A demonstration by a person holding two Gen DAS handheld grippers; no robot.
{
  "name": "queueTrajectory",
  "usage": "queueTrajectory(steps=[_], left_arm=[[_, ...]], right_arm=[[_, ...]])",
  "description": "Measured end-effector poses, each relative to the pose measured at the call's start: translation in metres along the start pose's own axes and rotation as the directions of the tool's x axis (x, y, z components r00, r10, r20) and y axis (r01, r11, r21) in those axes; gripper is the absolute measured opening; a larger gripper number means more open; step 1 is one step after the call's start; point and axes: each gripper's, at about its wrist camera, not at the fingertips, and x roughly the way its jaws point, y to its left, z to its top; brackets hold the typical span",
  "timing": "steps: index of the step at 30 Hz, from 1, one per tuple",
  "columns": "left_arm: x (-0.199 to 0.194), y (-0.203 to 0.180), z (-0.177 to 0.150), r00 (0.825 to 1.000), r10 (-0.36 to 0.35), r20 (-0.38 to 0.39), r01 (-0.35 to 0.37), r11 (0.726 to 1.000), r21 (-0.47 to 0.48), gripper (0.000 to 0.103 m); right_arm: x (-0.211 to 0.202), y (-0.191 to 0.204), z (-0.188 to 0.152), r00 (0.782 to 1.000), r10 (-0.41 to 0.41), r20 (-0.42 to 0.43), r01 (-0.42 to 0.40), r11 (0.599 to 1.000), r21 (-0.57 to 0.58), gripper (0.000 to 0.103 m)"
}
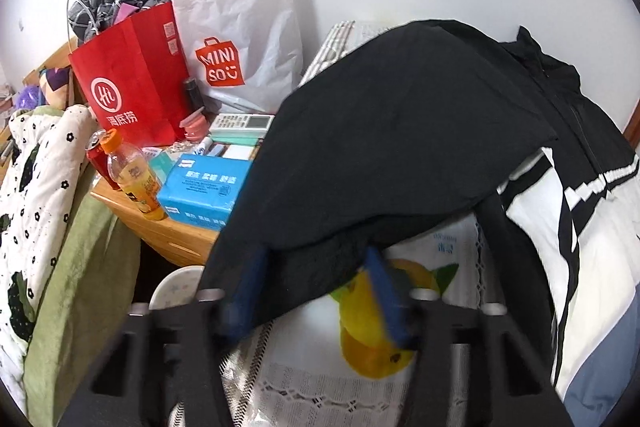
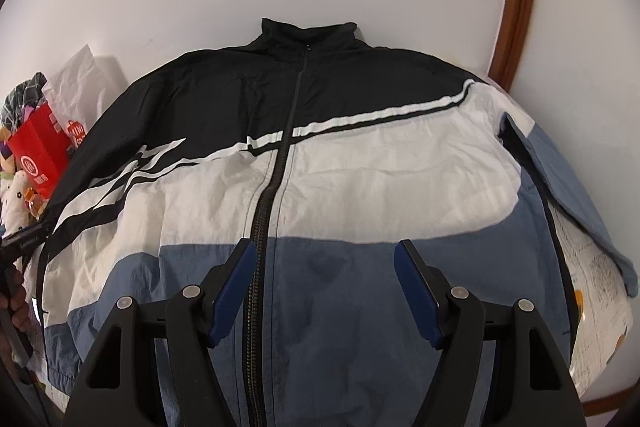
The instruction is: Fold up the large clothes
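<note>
A large zip jacket [image 2: 320,167], black on top, white in the middle and blue below, lies spread front-up on a cloth-covered table. My right gripper [image 2: 325,267] hovers open over its blue lower front, straddling the zip, with nothing between its fingers. In the left wrist view the jacket's black sleeve [image 1: 392,131] bulges up and drapes toward me. Its lower edge lies between the blurred blue pads [image 1: 386,291] of my left gripper [image 1: 316,283]. A gap still shows beside the right pad. The cloth covers part of the left pad.
A lemon-print tablecloth [image 1: 360,379] shows under the sleeve. Left of the jacket stand a blue tissue box [image 1: 204,187], an orange drink bottle [image 1: 134,179], a red paper bag [image 1: 132,87] and a white Miniso bag [image 1: 240,39]. A quilt [image 1: 36,187] hangs far left. A white wall is behind.
</note>
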Motion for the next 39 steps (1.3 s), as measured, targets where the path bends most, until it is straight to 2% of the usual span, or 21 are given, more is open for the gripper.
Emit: queueTrajectory(steps=[2, 5, 12, 18, 25, 29, 32, 39], left_arm=[[0.0, 0.002, 0.004, 1.0, -0.007, -0.008, 0.007, 1.0, -0.007, 0.016], [-0.008, 0.006, 0.013, 1.0, -0.019, -0.003, 0.019, 0.999, -0.038, 0.01], [-0.054, -0.005, 0.044, 0.996, -0.011, 0.087, 0.015, 0.999, -0.05, 0.008], [-0.091, -0.048, 0.075, 0.983, -0.051, 0.179, 0.051, 0.999, 0.004, 0.008], [-0.111, -0.12, 0.108, 0.956, -0.175, 0.237, 0.158, 0.983, 0.091, 0.008], [-0.108, -0.166, 0.114, 0.942, -0.245, 0.228, 0.213, 0.964, 0.158, 0.008], [-0.098, -0.203, 0.114, 0.937, -0.297, 0.187, 0.257, 0.944, 0.209, 0.008], [-0.072, -0.266, 0.094, 0.945, -0.321, 0.064, 0.291, 0.913, 0.285, 0.008]], right_arm=[[0.0, -0.001, 0.005, 1.0, 0.016, 0.005, -0.016, 1.0, -0.004, 0.071], [-0.001, -0.003, 0.013, 0.999, 0.035, 0.009, -0.035, 0.999, -0.011, 0.071], [-0.013, -0.013, 0.033, 0.996, 0.067, 0.053, -0.065, 0.997, -0.04, 0.071], [-0.019, -0.028, 0.048, 0.994, 0.08, 0.08, -0.075, 0.995, -0.063, 0.071], [-0.012, -0.067, 0.062, 0.995, 0.046, 0.083, -0.042, 0.998, -0.047, 0.071], [-0.006, -0.095, 0.064, 0.996, 0.015, 0.088, -0.012, 0.999, -0.032, 0.071], [0.001, -0.116, 0.063, 0.997, -0.005, 0.082, 0.006, 1.0, -0.01, 0.071], [0.018, -0.153, 0.048, 0.998, -0.04, 0.039, 0.039, 0.999, 0.028, 0.071]])
